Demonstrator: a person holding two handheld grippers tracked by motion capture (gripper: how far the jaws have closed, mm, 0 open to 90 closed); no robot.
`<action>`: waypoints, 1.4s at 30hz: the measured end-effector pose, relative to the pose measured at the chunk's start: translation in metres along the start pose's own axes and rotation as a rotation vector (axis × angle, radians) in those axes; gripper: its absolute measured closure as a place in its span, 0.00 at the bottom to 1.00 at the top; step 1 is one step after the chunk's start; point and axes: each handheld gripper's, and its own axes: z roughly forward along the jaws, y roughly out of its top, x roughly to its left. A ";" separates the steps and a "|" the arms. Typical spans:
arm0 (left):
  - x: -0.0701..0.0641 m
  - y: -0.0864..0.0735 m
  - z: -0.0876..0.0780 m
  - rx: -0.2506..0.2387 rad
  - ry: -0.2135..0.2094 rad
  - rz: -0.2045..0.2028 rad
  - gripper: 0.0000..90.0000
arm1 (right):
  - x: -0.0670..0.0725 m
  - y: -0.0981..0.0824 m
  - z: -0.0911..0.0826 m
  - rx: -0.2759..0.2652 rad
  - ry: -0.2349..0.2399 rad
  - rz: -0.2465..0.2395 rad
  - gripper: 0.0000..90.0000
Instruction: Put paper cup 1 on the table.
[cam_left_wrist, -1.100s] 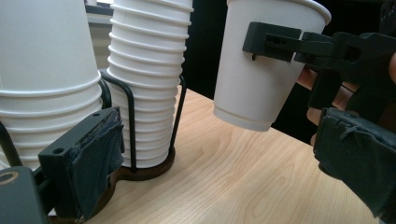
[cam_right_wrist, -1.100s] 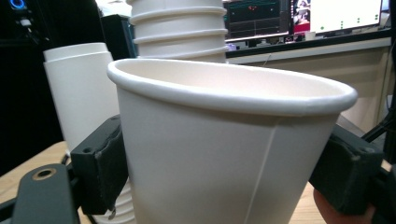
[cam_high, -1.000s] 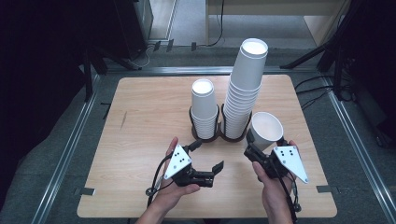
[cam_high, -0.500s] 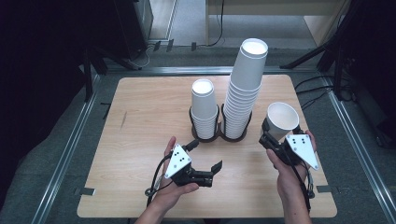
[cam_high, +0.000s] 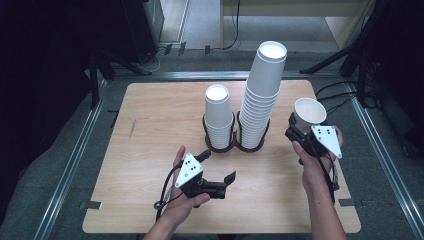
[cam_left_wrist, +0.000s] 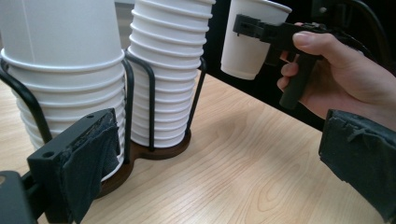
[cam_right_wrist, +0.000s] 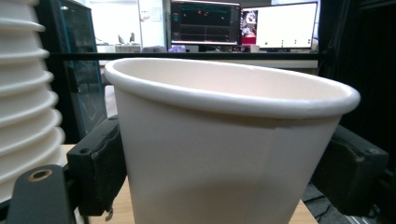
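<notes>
Cup, paper, white (cam_high: 308, 114): we hold it at the right of the high frame, mouth up and tipped slightly toward the lower left, long axis near upright, raised clear of the table (cam_high: 150, 165). It sits between the two black jaws of our right gripper (cam_high: 300, 131), one pad on each side of its wall below the rim; those jaws have just been easing wider, yet both pads press on the cup in the right gripper view. Just left of it, tall stack of cups (cam_high: 262, 95); beside that, short stack (cam_high: 218, 116), both mouth-down in a dark wire holder (cam_high: 235, 145) at centre frame. Lower centre, our left gripper (cam_high: 216, 170) rests low over the wood, jaws spread wide, nothing between them.
</notes>
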 end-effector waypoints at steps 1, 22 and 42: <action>0.000 0.000 0.000 0.002 0.001 -0.001 0.00 | -0.001 -0.001 0.005 0.001 -0.003 0.000 0.16; 0.006 0.000 -0.001 0.032 0.020 -0.023 0.00 | -0.009 -0.044 0.076 0.080 -0.063 -0.096 0.16; 0.007 0.000 -0.003 0.039 0.035 -0.021 0.00 | -0.014 -0.066 0.087 0.140 -0.061 -0.069 0.15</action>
